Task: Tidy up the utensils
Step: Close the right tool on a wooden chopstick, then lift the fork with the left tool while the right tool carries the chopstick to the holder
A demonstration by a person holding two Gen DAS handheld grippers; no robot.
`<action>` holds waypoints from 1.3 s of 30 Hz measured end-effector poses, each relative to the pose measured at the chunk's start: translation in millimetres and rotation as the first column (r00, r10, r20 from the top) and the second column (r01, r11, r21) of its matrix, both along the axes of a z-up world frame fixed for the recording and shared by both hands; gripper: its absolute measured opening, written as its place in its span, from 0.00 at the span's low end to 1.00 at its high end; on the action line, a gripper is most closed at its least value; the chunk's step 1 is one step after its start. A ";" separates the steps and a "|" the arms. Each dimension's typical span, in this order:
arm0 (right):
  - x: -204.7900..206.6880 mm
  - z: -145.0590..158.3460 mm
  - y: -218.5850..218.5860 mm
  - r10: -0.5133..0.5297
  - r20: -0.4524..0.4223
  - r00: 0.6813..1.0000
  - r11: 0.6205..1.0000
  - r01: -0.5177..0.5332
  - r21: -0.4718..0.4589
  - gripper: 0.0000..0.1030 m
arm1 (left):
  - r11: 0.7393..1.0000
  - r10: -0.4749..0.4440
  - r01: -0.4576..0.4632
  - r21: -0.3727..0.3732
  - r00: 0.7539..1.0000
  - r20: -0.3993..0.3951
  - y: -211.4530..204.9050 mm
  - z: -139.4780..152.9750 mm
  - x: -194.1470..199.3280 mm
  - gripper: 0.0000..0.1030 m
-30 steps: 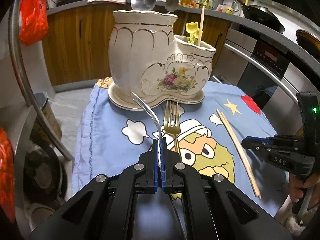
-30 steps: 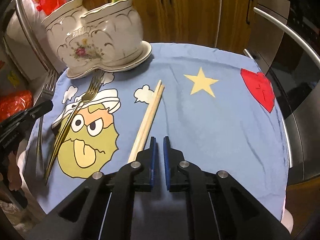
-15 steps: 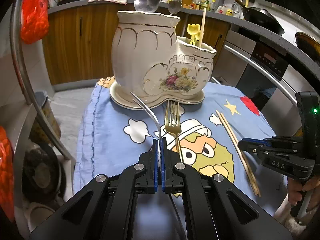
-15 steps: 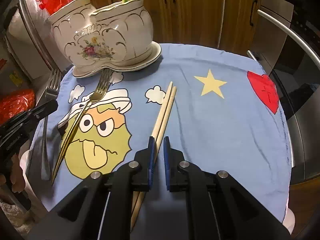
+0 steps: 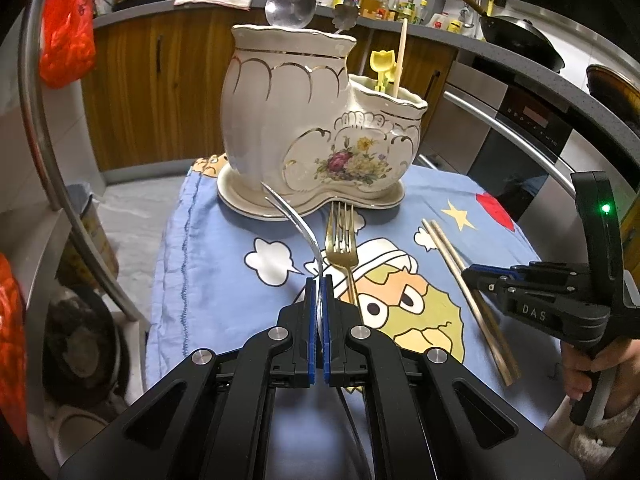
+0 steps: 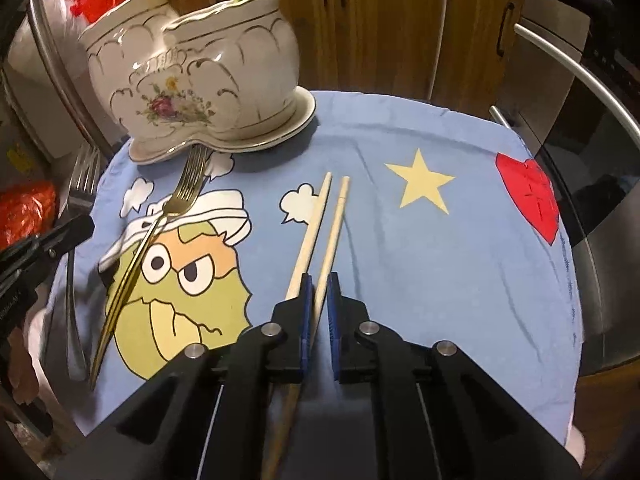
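Left fingers (image 5: 319, 280) clamped on silver fork (image 5: 296, 224); right fingers (image 6: 318, 280) slightly apart, straddling one chopstick (image 6: 334, 224) running lengthwise ahead.

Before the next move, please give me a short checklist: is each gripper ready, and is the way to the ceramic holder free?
1. Left gripper holds the silver fork: ok, fingers shut on its handle, tines raised off the cloth.
2. Silver fork clear of the gold fork lying below: cannot tell.
3. Ceramic holder upright on its saucer: ok.
4. Room in the tall compartment: cannot tell, a ladle stands there and the inside is hidden.
5. Right gripper has both chopsticks: not ok, one lies between the fingers, the other outside the left finger.
6. Right grip closed: not ok, a gap remains.
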State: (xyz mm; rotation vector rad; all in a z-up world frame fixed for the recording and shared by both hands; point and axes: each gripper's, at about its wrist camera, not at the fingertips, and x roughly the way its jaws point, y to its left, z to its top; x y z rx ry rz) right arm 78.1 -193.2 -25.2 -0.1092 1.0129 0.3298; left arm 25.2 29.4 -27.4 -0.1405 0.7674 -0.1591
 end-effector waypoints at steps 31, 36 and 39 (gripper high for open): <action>26.9 111.6 -13.0 -0.017 0.331 0.943 0.894 -0.134 0.428 0.05 | 0.999 0.035 -0.034 -0.007 0.951 0.308 32.8 127.5 -7.7 0.03; 57.6 134.1 4.8 -0.059 0.399 0.915 0.857 -0.158 0.490 0.05 | 0.997 0.046 -0.064 0.035 0.927 0.373 31.7 158.6 21.4 0.03; 72.2 144.0 14.2 -0.100 0.459 0.883 0.843 -0.170 0.510 0.05 | 0.995 0.060 -0.087 0.052 0.917 0.394 30.6 170.4 44.1 0.03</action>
